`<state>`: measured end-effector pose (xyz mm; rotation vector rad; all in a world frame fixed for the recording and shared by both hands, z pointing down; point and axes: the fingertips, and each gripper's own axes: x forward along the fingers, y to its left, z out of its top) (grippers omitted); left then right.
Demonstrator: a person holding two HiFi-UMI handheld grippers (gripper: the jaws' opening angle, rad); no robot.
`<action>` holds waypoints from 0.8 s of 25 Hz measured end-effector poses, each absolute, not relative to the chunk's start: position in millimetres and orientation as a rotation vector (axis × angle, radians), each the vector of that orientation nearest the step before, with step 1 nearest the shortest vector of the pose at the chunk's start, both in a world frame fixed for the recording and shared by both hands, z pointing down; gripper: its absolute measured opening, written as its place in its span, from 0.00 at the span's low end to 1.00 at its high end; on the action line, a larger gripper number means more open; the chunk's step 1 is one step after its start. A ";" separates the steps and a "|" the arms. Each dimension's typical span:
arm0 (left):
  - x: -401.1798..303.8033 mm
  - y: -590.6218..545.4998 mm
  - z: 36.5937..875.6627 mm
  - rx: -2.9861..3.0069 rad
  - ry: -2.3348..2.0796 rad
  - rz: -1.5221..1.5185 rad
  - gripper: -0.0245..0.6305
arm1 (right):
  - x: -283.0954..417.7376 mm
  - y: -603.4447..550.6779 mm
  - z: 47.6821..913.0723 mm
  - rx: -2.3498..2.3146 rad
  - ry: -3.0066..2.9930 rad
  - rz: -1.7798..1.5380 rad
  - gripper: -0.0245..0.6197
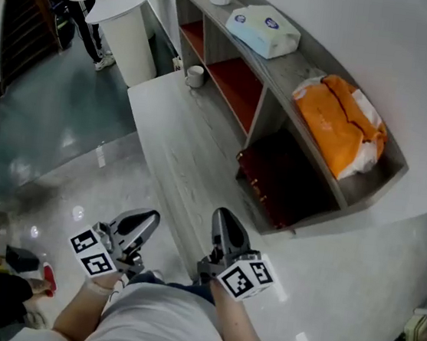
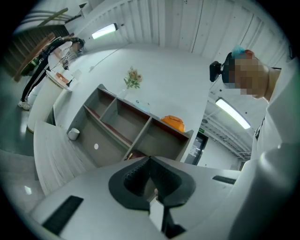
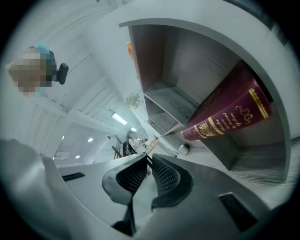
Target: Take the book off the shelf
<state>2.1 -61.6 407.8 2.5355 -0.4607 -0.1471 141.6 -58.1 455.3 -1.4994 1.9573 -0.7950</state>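
A dark maroon book with gold ornaments on its spine leans tilted in the nearest compartment of the low grey shelf. In the right gripper view the book lies up and to the right of my right gripper, apart from it. That gripper is shut with nothing in it and hovers over the grey platform in front of the shelf. My left gripper is shut and empty too, further left over the floor. In its own view the left gripper faces the shelf from a distance.
On the shelf top lie an orange bag and a blue tissue pack. A white cup stands on the platform's far end. A round white table and a person's legs are at the back left.
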 end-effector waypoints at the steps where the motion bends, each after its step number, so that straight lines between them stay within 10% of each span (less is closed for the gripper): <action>1: 6.3 -62.0 409.5 2.531 -0.480 -0.141 0.06 | 147.5 -62.0 459.9 -1.503 1.955 -0.803 0.08; 14: 24.8 -66.9 428.8 2.480 -0.516 -0.035 0.06 | 188.2 -116.7 498.7 -1.480 1.701 -0.900 0.09; 20: 15.3 -78.8 428.9 2.497 -0.467 0.025 0.06 | 202.0 -134.2 502.5 -1.467 1.545 -0.888 0.35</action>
